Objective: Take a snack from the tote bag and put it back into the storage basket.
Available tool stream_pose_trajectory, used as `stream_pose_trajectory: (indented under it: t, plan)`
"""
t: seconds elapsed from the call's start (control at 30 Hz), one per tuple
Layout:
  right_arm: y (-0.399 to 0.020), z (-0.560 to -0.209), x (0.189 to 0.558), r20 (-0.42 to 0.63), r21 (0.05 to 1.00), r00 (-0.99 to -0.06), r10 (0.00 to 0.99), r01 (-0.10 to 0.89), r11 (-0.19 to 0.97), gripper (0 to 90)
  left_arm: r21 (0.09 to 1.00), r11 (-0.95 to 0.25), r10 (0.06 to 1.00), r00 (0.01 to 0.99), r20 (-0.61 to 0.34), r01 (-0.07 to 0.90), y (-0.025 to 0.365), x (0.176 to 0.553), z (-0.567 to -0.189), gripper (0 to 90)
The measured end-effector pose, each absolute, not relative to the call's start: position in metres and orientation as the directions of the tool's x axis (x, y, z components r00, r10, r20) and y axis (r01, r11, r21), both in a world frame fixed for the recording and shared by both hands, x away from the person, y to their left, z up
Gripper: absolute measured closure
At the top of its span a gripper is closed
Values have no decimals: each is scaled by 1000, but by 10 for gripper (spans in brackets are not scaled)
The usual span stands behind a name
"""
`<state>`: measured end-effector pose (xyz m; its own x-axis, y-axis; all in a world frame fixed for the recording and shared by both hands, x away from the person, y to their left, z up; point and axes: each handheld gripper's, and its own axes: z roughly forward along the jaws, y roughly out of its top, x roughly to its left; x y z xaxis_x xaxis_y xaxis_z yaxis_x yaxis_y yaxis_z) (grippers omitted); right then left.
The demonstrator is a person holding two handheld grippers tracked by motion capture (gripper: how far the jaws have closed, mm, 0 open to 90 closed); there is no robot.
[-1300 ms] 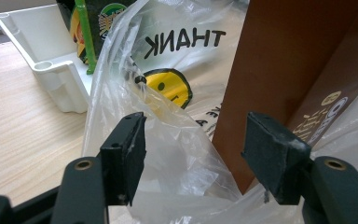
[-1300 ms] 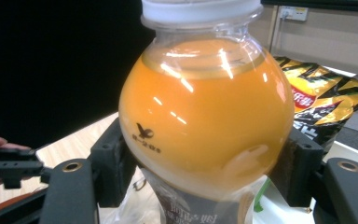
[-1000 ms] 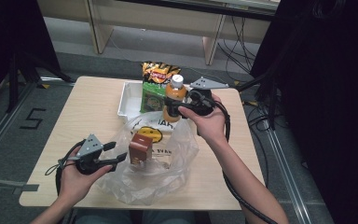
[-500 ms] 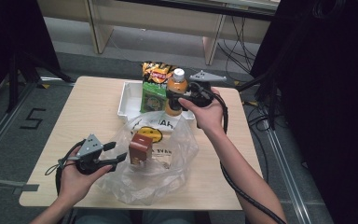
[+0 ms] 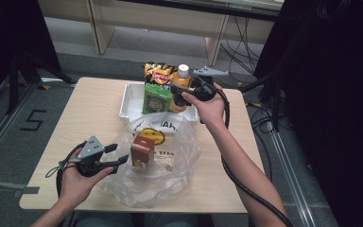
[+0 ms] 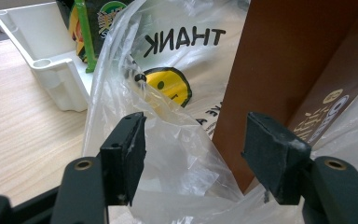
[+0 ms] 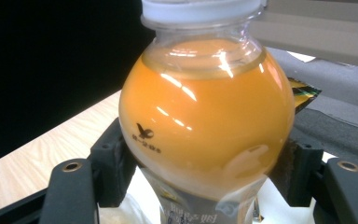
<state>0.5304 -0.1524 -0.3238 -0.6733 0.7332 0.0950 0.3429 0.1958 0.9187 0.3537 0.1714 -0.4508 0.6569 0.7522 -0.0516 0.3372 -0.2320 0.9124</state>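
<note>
An orange juice bottle (image 5: 183, 78) with a white cap hangs above the right end of the white tray (image 5: 131, 101), with my right gripper (image 5: 178, 91) shut on its body. In the right gripper view the bottle (image 7: 205, 116) sits tight between both jaws of that gripper (image 7: 205, 163). My left gripper (image 5: 119, 155) stands open at the left edge of a clear plastic bag (image 5: 175, 161). A brown box (image 5: 142, 149) stands upright inside the bag. In the left gripper view, bag film (image 6: 186, 154) lies between the open jaws of the gripper (image 6: 191, 137), and the brown box (image 6: 284, 65) is just beyond the right jaw.
A green snack packet (image 5: 156, 98) and an orange chip bag (image 5: 157, 72) lean in the tray. The bag carries a yellow smiley print (image 5: 151, 135). Bare tabletop (image 5: 90, 118) lies to the left. Cables trail off the table's right edge.
My right gripper has carried the bottle up and toward the far side, over the tray. The left gripper, the bag and the brown box have stayed put.
</note>
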Motion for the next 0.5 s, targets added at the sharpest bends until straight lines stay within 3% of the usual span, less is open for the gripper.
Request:
stream_pose_trajectory:
  t: [0.5]
  plan:
    - [-159,-342,552,116,887,-623,773,416,202,340,904,-217,753,653,-85,368,170,351,-451,385]
